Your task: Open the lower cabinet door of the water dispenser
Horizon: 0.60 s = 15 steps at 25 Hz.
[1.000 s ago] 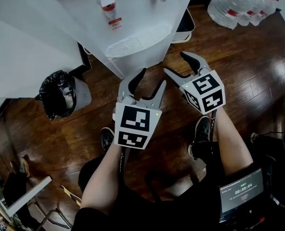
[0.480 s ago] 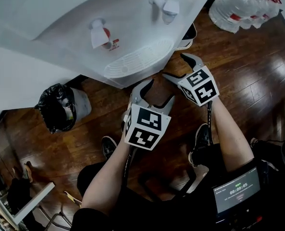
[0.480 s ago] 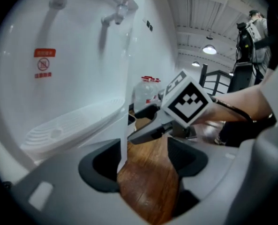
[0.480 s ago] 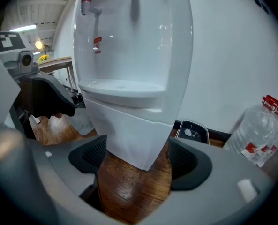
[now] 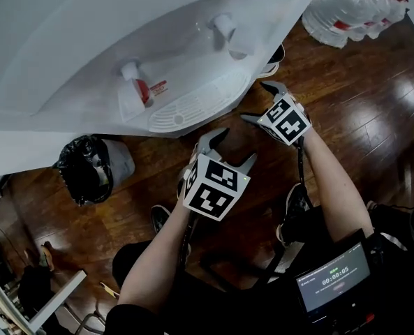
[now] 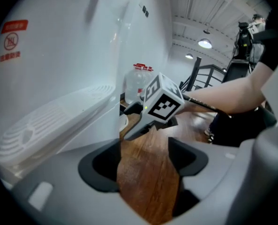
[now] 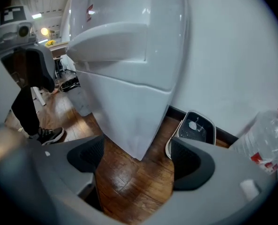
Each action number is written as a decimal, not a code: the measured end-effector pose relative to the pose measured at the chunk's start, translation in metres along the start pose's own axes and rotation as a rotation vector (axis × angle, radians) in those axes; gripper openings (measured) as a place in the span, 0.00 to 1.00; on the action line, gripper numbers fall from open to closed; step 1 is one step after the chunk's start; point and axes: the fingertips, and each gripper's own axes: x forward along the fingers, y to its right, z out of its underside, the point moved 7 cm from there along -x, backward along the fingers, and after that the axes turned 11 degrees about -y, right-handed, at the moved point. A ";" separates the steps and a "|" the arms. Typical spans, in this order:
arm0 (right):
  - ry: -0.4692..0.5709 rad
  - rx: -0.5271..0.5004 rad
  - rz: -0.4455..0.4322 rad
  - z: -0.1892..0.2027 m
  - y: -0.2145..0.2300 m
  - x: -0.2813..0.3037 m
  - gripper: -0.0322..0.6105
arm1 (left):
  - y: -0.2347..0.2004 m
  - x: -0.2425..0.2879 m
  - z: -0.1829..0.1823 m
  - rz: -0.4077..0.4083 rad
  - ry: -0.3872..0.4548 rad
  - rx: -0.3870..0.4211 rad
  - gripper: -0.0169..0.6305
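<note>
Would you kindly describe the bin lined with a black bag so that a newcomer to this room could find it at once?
Start at the tall white water dispenser on the dark wooden floor. By its left side in the head view stands a small grey waste bin. Its crumpled black plastic liner sets it apart from the clear water bottles on the other side.

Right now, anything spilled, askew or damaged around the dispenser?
Nothing stands out: the water dispenser looks intact, no spill shows on the wood floor, and the lined bin and the pack of water bottles stand near it.
</note>
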 end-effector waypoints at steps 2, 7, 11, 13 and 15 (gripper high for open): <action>0.008 -0.025 0.008 -0.004 0.002 0.004 0.74 | -0.005 0.001 -0.001 -0.004 -0.011 -0.003 0.53; 0.041 -0.049 0.055 -0.025 0.007 0.006 0.75 | -0.011 0.002 0.002 0.018 -0.051 0.004 0.53; 0.047 -0.068 0.051 -0.036 0.006 0.013 0.76 | -0.009 0.002 0.005 0.052 -0.082 0.033 0.53; 0.050 -0.071 0.041 -0.039 0.004 0.015 0.77 | -0.007 0.002 0.006 0.056 -0.088 0.045 0.53; 0.061 -0.078 0.038 -0.044 0.002 0.016 0.77 | -0.007 0.000 0.007 0.054 -0.086 0.048 0.53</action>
